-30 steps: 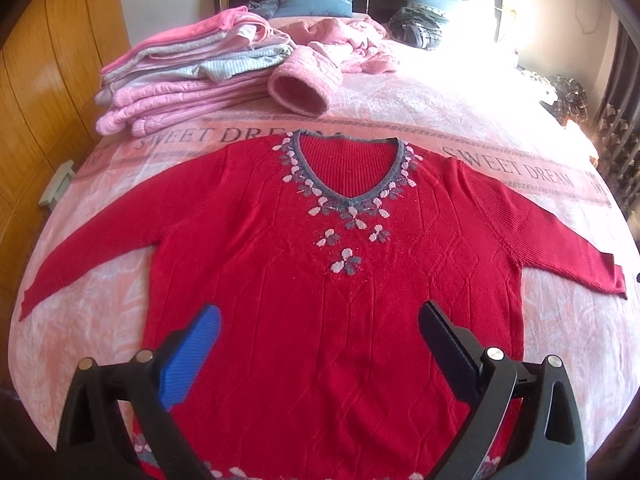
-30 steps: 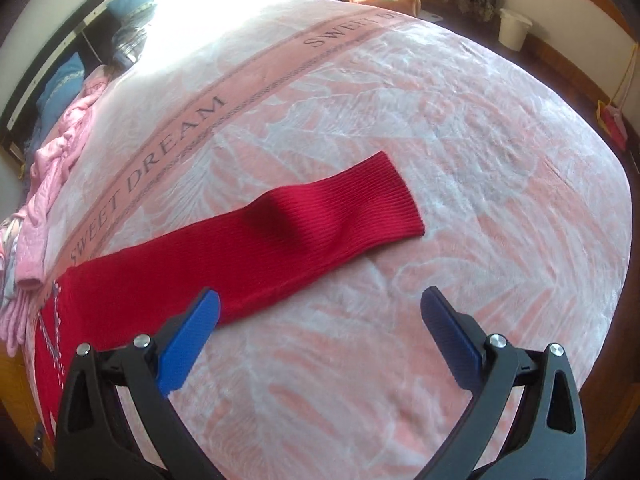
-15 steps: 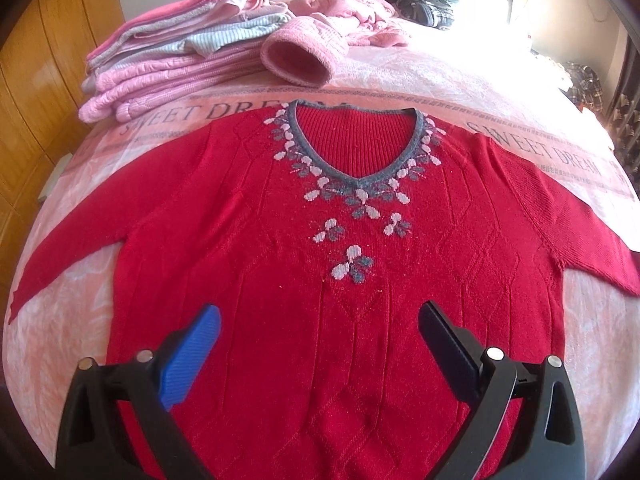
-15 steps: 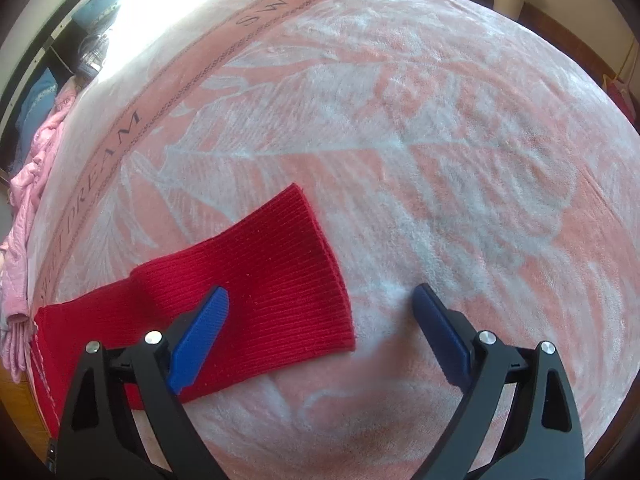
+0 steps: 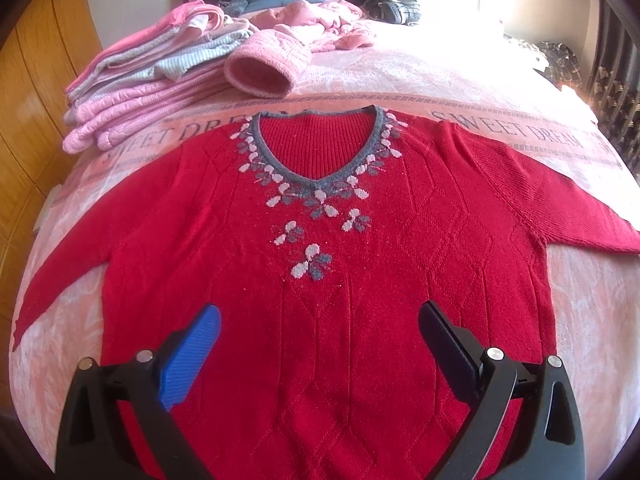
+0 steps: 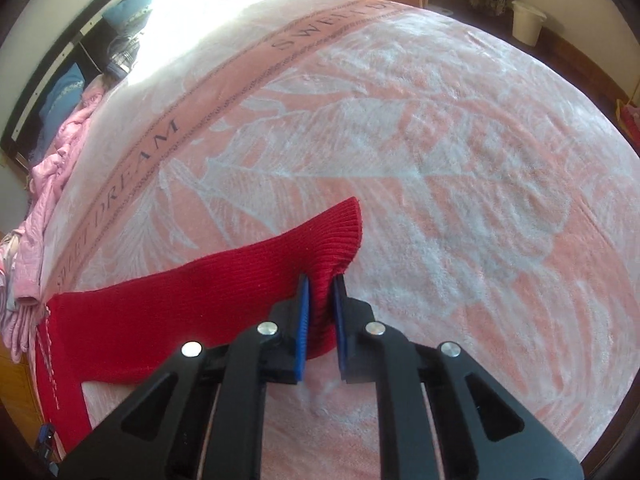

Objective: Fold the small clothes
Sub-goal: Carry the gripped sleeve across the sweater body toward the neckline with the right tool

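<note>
Your right gripper (image 6: 319,300) pinches the sweater's (image 5: 320,280) cuff (image 6: 336,236), lifting it off the bed (image 6: 440,160). Your left gripper (image 5: 320,328) hovers wide open over the flat sweater, holding nothing.

right gripper (image 6: 319,312): jaws closed, pinching near corner of red sleeve cuff (image 6: 340,236) | sleeve (image 6: 180,300): runs left to sweater body at the left edge | bedspread (image 6: 440,140): pink, leaf-patterned, "SWEET DREAM" band far left | white bin (image 6: 528,22): far right
</note>
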{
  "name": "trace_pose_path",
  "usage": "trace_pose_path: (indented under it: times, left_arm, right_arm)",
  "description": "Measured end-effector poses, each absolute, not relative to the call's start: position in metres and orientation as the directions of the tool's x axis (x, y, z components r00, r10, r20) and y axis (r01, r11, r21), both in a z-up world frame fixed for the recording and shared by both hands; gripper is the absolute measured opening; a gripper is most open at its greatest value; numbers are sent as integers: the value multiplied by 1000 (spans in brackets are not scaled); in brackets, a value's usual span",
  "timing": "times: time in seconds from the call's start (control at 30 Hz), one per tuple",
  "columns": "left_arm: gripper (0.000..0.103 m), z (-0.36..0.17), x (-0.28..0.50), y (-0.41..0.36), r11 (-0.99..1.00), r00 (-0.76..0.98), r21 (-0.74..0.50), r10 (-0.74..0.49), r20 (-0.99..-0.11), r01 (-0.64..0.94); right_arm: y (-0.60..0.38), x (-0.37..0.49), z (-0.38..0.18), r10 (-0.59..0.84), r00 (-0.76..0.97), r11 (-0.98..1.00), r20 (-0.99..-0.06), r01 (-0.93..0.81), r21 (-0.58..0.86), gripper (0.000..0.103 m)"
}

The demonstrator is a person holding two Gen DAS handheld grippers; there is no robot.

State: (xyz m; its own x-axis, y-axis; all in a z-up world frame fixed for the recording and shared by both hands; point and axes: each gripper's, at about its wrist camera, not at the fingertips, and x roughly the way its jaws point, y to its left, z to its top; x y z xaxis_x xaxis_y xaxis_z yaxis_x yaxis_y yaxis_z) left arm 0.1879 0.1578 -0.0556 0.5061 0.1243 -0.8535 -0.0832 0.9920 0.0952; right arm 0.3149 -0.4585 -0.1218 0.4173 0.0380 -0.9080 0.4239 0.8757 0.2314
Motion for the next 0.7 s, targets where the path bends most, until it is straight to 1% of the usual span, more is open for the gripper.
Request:
trace_pose_path:
  times: [0.03,0.1,0.3,0.4,0.5,0.6,0.7]
  left_arm:
    - [99,-56,188,159,992,504,95,125,-854,-85]
    - [99,-57,189,164,992,499,91,125,-858,-93]
    - [99,-58,194,189,986,480,66,132,-867,-152]
    - [99,-57,201,206,980,477,49,137,-868,-194]
    - [99,-56,207,219,975,478,50,151,-865,-218]
    - [99,-54,211,231,973,478,27,136,-867,-228]
    - [99,-51,212,237,975,485,16,124,-865,-220]
  right_arm:
    - [-461,313,-131,42,395,869,-918,439,229,10]
    - [-460,308,-134,39,413,867,-910,439,236,10]
    - [-439,314,-114,-38,431,882,-902,438,172,10]
    - [-418,321,-99,-26,460,885,-887,423,194,10]
    - [-381,332,-78,-13,499,908,-867,369,199,10]
    - [-327,347,-60,54,525,937,-850,268,225,10]
    - [-258,358,-45,82,535,972,-841,144,186,10]
